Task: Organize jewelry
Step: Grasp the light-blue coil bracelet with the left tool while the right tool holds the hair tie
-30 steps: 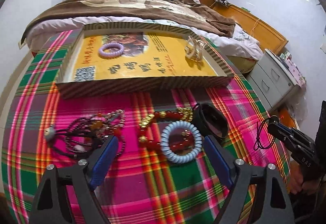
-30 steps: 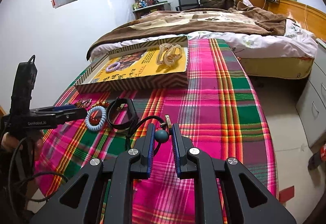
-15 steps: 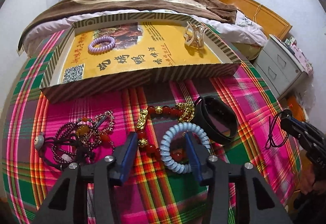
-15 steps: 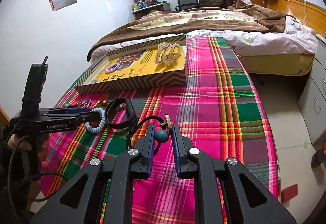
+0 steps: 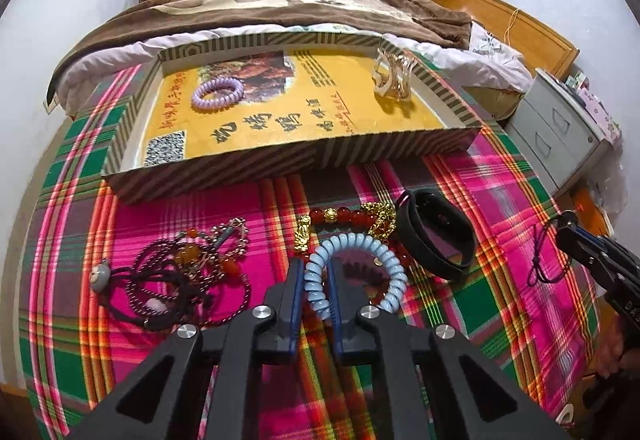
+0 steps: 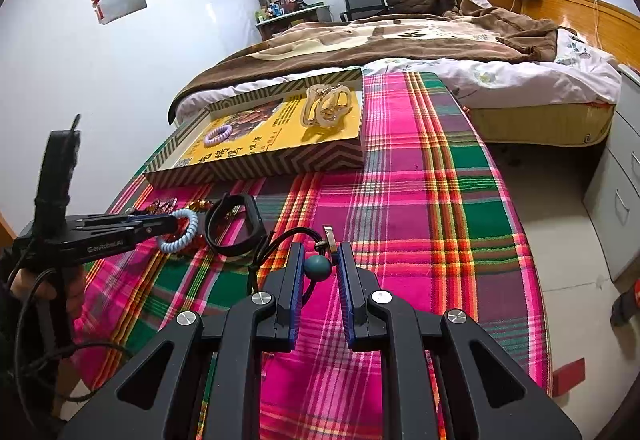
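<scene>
Since the box [image 5: 224, 176] takes coils, my left gripper [image 5: 316, 272] has just been closing, clamped on the blue coil bracelet [image 5: 360, 252]; right gripper [image 6: 318, 260] pinches a beaded cord [image 6: 318, 267].

A pale blue coil band [image 5: 356, 272] lies flat with its left arc pinched between the left gripper [image 5: 316, 272] pads. A red-and-gold bead bracelet [image 5: 340, 218] lies just beyond it (partly beneath), a black band [image 5: 436, 236] to the right, tangled necklaces [image 5: 180, 272] to the left. A purple coil [image 5: 217, 91] lies in the box [image 5: 280, 168] ahead.

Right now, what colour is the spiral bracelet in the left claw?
Pale blue. The spiral bracelet, pinched by the left claw, shows best in the left wrist view.
</scene>
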Available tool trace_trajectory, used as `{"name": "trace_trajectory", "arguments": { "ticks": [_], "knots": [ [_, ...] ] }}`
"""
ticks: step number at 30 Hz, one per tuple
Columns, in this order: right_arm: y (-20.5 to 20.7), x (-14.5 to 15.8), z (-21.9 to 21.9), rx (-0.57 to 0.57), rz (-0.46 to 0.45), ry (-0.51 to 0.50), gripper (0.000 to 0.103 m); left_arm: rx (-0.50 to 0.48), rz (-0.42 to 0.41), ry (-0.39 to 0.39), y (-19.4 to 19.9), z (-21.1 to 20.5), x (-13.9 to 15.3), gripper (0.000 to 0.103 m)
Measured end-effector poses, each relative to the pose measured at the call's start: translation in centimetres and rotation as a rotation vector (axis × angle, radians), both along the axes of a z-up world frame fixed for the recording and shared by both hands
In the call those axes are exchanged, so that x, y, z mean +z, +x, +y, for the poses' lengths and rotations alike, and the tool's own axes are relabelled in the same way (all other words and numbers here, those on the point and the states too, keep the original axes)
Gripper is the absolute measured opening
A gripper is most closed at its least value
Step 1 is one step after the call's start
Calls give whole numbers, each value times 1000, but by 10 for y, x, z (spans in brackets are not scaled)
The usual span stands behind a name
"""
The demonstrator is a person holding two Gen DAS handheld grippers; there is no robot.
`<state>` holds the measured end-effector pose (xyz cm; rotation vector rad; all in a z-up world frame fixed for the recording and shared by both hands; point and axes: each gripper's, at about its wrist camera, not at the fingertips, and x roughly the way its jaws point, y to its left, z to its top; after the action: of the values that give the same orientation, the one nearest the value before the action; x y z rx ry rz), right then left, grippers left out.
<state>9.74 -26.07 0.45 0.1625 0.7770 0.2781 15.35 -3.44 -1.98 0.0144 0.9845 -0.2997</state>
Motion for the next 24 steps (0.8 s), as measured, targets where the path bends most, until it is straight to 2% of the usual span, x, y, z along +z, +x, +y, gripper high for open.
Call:
{"name": "trace_trajectory", "arguments": {
  "ticks": [11,16,18,20,24],
  "knots": [
    [1,8,7,0,-18,-1,17,43,-48,-18,-17,19,16,12],
    [0,11,11,5,-27,0,17,40,34,-30,-7,18,-3,14],
    [1,10,12,5,-24,-4,17,41,39,-32,-7,18,-8,25],
    [1,9,11,3,-21,-2,17,21,35,-38,-7,16,-8,32],
    [1,9,12,4,-24,1,17,13,31,-7,-8,12,-8,33]
  ]
}}
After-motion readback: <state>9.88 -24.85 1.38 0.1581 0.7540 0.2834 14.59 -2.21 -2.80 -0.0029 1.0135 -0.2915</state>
